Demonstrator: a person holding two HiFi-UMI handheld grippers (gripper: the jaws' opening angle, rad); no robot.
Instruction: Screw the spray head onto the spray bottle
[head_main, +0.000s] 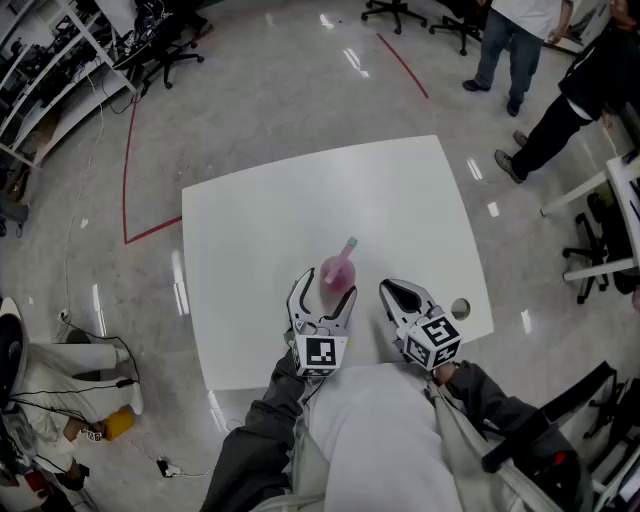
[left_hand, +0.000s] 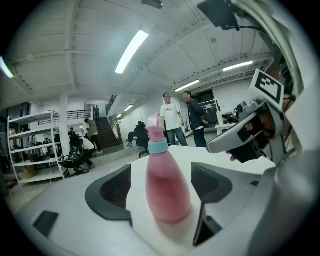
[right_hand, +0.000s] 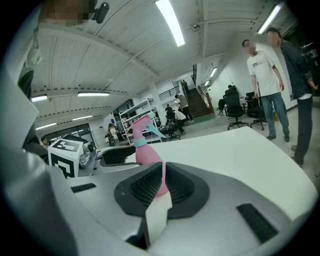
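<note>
A pink spray bottle (head_main: 338, 272) stands upright on the white table (head_main: 400, 200) near its front edge. Its pink spray head (head_main: 349, 245) with a teal collar sits on the neck. My left gripper (head_main: 327, 288) is open, one jaw on each side of the bottle's body (left_hand: 165, 185), and a small gap shows on both sides. My right gripper (head_main: 392, 291) is shut and empty, just to the right of the bottle. In the right gripper view the bottle (right_hand: 145, 152) shows beyond the shut jaws (right_hand: 162, 185), with the left gripper's marker cube behind it.
A small round hole (head_main: 460, 308) lies in the table near its front right corner. People (head_main: 520, 40) stand on the floor beyond the far right corner. Office chairs (head_main: 600, 250) are at the right, and shelves (head_main: 50, 60) at the far left.
</note>
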